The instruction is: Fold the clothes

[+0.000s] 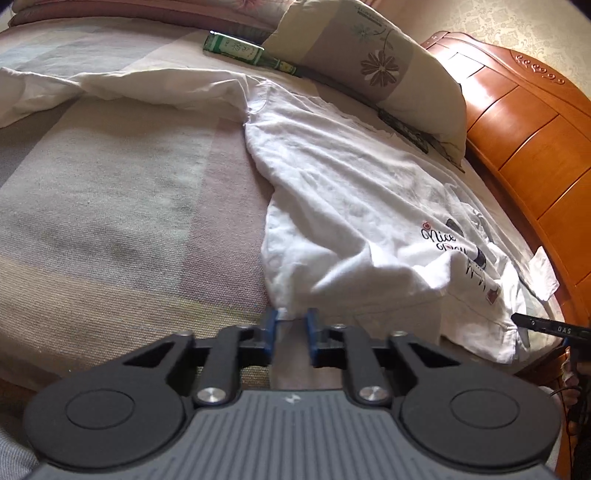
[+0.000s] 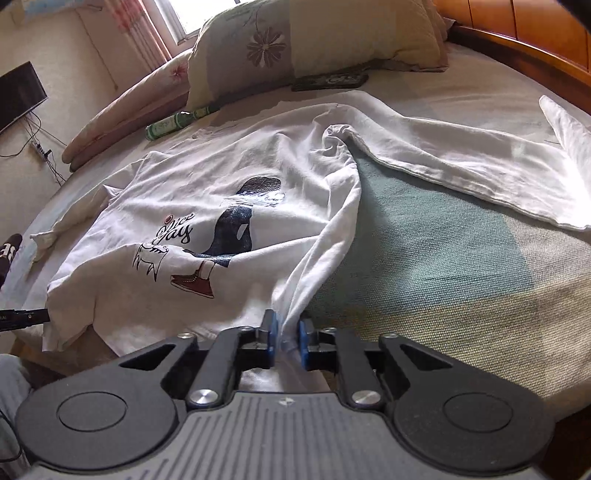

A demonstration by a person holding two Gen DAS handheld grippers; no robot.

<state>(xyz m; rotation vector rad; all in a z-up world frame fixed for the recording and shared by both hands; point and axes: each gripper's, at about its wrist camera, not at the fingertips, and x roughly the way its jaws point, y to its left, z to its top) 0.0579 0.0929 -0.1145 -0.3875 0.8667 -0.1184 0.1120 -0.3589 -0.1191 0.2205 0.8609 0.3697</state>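
Left wrist view: the left gripper (image 1: 291, 325), black arms with blue pads, has its jaws drawn in on the near hem corner of the white cotton T-shirt with a printed girl-and-dog graphic (image 1: 354, 192); a little fabric sits between the pads, so it is clamped on the shirt. The shirt lies spread on the striped woven bed cover (image 1: 110, 206), its far end towards the floral pillow (image 1: 373, 62). Only this view shows a white folded paper slip (image 1: 545, 273) right of the shirt, against the orange wooden headboard (image 1: 524, 140), and the tip of the other black tool, lettered "DAS", by the shirt's right edge. One green bottle (image 1: 240, 50) lies left of the pillow.

Right wrist view: the right gripper (image 2: 287, 334) has its blue pads squeezed on a bunched twist of the same shirt, cloth running up from the jaws into the shirt body. Only here: the full print, a dark flat screen (image 2: 18, 96) on the wall far left of the pillow, a pink curtain (image 2: 147, 33), a rolled pinkish quilt (image 2: 125, 107), and a dark flat item (image 2: 328, 81) under the pillow's front edge.

Count: one shirt, one pillow, one bottle, two grippers. No containers seen.
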